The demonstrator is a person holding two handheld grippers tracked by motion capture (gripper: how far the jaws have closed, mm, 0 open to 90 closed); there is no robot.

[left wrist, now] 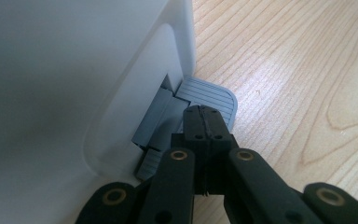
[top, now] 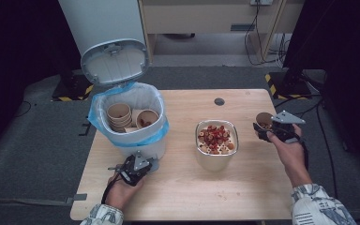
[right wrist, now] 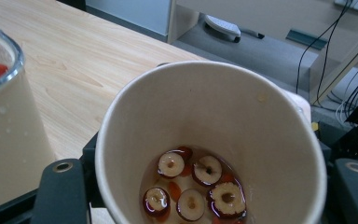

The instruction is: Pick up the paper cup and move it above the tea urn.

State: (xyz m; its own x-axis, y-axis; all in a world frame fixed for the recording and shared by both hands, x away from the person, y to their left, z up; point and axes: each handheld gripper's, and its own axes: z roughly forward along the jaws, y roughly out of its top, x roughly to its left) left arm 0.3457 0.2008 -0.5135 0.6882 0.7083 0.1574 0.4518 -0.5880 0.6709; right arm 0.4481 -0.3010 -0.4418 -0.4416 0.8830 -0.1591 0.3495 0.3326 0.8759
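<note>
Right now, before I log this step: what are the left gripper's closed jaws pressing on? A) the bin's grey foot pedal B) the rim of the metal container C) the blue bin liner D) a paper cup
A: in the left gripper view the shut left gripper bears on the grey ribbed pedal at the foot of the white bin, whose lid stands open.

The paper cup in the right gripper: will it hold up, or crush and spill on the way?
The paper cup looks thin-walled, so it probably dents under a hard squeeze from the right gripper. The date slices sit in shallow liquid, so it likely carries light but could slosh if tipped.
</note>
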